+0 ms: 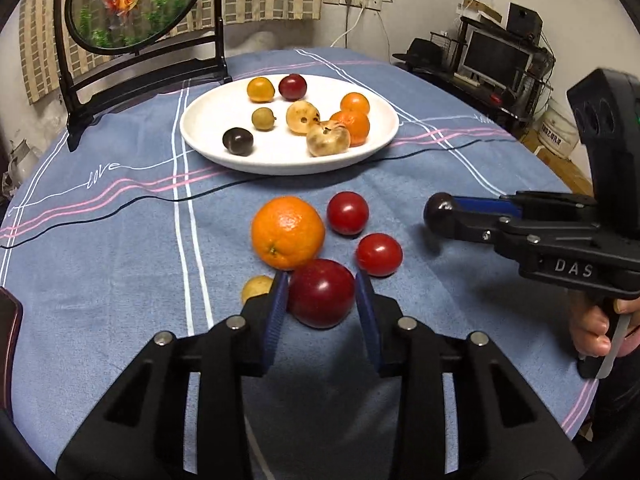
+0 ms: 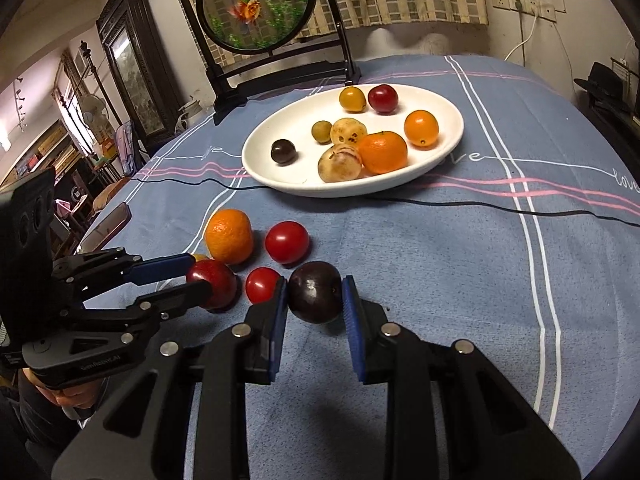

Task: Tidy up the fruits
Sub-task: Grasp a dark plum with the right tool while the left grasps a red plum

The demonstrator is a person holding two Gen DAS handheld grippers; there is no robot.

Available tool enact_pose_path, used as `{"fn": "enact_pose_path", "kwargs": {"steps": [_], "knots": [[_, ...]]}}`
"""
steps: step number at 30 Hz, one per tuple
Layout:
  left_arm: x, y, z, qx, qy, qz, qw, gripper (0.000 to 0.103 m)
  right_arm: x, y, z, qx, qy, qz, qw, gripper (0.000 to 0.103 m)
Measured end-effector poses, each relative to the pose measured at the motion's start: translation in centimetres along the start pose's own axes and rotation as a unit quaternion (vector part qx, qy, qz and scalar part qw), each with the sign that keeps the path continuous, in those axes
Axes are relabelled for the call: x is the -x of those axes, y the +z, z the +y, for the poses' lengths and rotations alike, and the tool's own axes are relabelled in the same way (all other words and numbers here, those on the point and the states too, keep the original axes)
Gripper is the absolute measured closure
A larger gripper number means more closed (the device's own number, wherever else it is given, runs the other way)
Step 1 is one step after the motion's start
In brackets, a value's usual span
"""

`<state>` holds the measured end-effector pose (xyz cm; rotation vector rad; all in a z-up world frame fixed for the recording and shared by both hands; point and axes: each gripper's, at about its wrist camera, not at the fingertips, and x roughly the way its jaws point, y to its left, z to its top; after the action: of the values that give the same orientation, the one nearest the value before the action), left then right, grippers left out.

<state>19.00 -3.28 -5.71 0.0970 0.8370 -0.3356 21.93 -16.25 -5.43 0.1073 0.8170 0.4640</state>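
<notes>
Both hand-held grippers gripped a plum, short of the white plate.

Left wrist view: the left hand-held gripper [image 1: 321, 294] was clamped on a red plum [image 1: 321, 293] on the blue-clothed worktop [image 1: 100, 260], well short of the white plate [image 1: 208, 136]; an orange [image 1: 287, 232] touched the plum on the plate side, a cherry tomato [image 1: 379, 254] and a small yellow fruit [image 1: 256, 286] flanked it, so lifting straight up looked wisest. Right wrist view: the right hand-held gripper [image 2: 314, 300] held a dark plum [image 2: 315, 297], jaws narrow, also short of the plate [image 2: 256, 160], with a tomato [image 2: 262, 285] just beside its left finger. The pick step looked in hand; next would come the carry over the black cable [image 2: 480, 204] to bare plate among its eight fruits.
</notes>
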Motion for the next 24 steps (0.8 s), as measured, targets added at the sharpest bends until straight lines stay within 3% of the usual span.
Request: {"fn": "enact_pose_path", "kwargs": {"steps": [8, 12, 20, 24], "knots": [[-1.1, 0.5, -1.2, -0.033, 0.01, 0.016, 0.9993, 0.059, 0.3, -0.1, 0.1, 0.002, 0.003, -0.006, 1.0, 0.076], [-2.8, 0.4, -1.3, -0.037, 0.027, 0.057, 0.9974, 0.06, 0.4, -0.2, 0.2, 0.003, 0.004, -0.008, 1.0, 0.076], [-2.6, 0.2, -0.4, -0.01, 0.004, 0.054, 0.9985, 0.063, 0.8, -0.5, 0.4, 0.006, 0.009, -0.013, 1.0, 0.075], [-1.6, 0.2, -0.2, 0.004, -0.016, 0.035, 0.9993, 0.063, 0.9, -0.6, 0.5, 0.008, 0.011, -0.013, 1.0, 0.076]]}}
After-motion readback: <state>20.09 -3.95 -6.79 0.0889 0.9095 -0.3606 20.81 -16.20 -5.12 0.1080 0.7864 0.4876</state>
